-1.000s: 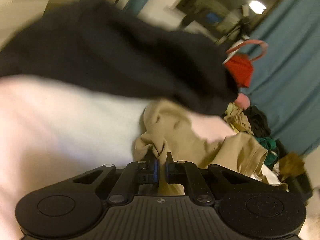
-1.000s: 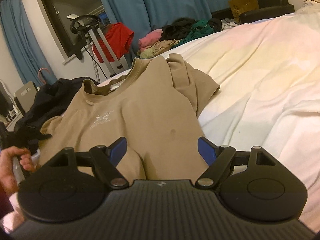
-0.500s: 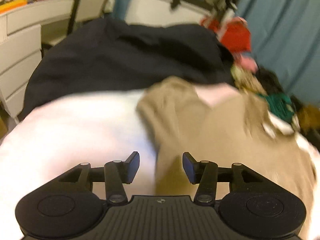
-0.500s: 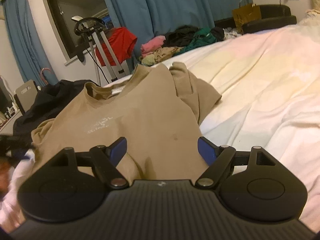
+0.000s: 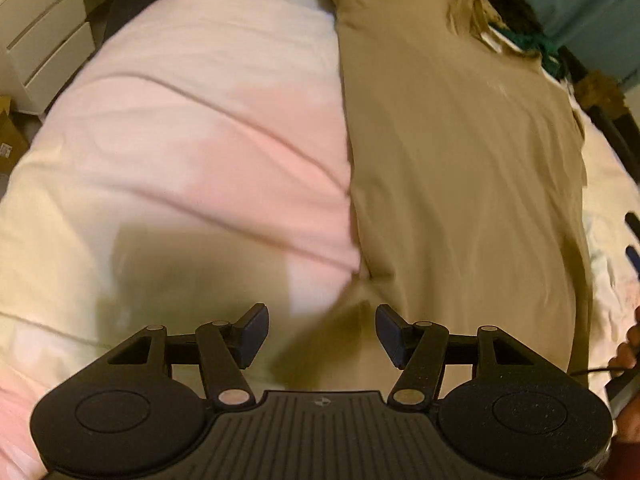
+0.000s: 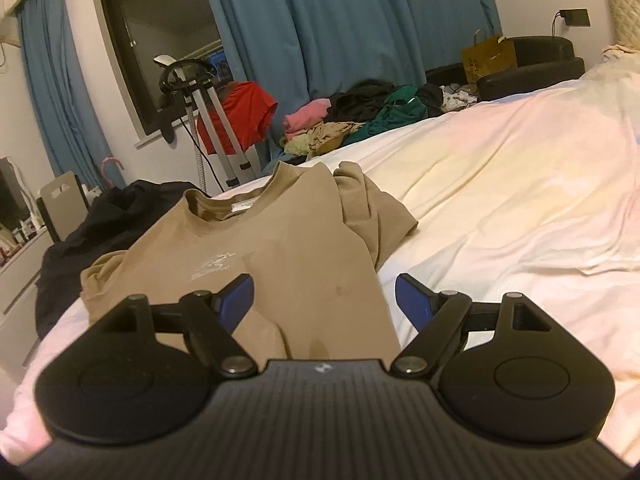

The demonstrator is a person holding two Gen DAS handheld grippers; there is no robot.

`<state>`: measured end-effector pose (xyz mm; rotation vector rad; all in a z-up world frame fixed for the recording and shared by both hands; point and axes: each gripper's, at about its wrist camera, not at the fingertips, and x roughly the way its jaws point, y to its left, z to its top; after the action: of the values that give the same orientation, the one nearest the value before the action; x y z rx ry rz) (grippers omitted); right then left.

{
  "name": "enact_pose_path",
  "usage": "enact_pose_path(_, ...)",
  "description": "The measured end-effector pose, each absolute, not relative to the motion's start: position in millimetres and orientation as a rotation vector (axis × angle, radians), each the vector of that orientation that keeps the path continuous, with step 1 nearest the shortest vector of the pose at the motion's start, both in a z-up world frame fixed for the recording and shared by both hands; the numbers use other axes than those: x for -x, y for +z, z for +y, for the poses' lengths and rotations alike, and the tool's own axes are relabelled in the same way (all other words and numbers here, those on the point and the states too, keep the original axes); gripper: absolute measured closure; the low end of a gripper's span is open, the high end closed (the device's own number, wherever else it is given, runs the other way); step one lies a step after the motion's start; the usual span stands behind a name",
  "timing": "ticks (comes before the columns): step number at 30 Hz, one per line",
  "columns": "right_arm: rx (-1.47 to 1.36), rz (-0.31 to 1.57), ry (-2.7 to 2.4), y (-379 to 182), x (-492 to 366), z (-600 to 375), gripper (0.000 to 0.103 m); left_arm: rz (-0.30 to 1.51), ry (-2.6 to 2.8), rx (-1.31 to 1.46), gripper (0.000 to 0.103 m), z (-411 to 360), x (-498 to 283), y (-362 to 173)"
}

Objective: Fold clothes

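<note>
A tan T-shirt (image 6: 280,248) lies spread front-up on the bed (image 6: 500,200), collar toward the blue curtains (image 6: 360,24). The left gripper (image 5: 320,330) hovers above the shirt's lower edge, jaws released and empty. The right gripper (image 6: 324,296) sits low over the hem, jaws likewise spread wide, grasping nothing.

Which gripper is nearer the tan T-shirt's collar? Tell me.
Right. The right gripper hangs open over the tan T-shirt, facing its collar. The left gripper is open at the hem corner, the collar far across the shirt.
</note>
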<state>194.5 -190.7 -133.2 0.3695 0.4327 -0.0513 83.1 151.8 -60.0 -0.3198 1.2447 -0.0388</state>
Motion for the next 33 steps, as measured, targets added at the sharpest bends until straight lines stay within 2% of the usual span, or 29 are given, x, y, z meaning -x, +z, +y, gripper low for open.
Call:
enact_pose_path(1, -0.361, 0.431, -0.048, -131, -190, -190, 0.024, 1.269, -0.059, 0.302, 0.043, 148, -82, -62)
enact_pose_path(3, -0.343, 0.428, -0.043, -129, -182, -189, 0.024, 1.295, -0.097, 0.274, 0.054, 142, -78, -62)
enact_pose_path(5, -0.336, 0.426, -0.040, -127, -176, -188, 0.024, 1.310, -0.133, 0.250, 0.096, 136, -73, -59)
enact_pose_path(7, -0.333, 0.421, -0.037, -125, -173, -187, 0.024, 1.323, -0.160, 0.218, 0.099, 131, -67, -57)
enact_pose_path(13, -0.330, 0.415, -0.025, -123, -171, -185, 0.024, 1.321, -0.104, 0.093, 0.098, 124, -50, -50)
enact_pose_path(15, -0.336, 0.419, -0.022, -124, -171, -187, 0.024, 1.274, -0.091, 0.071, 0.092, 123, -46, -40)
enact_pose_path(18, -0.338, 0.412, -0.022, -123, -169, -188, 0.024, 1.173, -0.069, 0.047, 0.067, 121, -36, -21)
enact_pose_path(20, -0.341, 0.403, -0.019, -120, -168, -188, 0.024, 1.081, -0.052, 0.025, 0.045, 113, -31, -4)
enact_pose_path(25, -0.340, 0.371, -0.005, -113, -167, -185, 0.024, 0.836, -0.045, 0.019, 0.022, 76, -60, 31)
enact_pose_path(28, -0.327, 0.363, -0.005, -112, -166, -182, 0.024, 0.700, -0.079, 0.012, 0.019, 36, -81, 40)
enact_pose_path(31, -0.316, 0.366, -0.010, -113, -166, -182, 0.024, 0.570, -0.123, 0.002, 0.009, -4, -95, 35)
enact_pose_path(33, -0.293, 0.359, -0.042, -113, -166, -181, 0.024, 0.542, -0.132, 0.004, 0.007, -9, -98, 25)
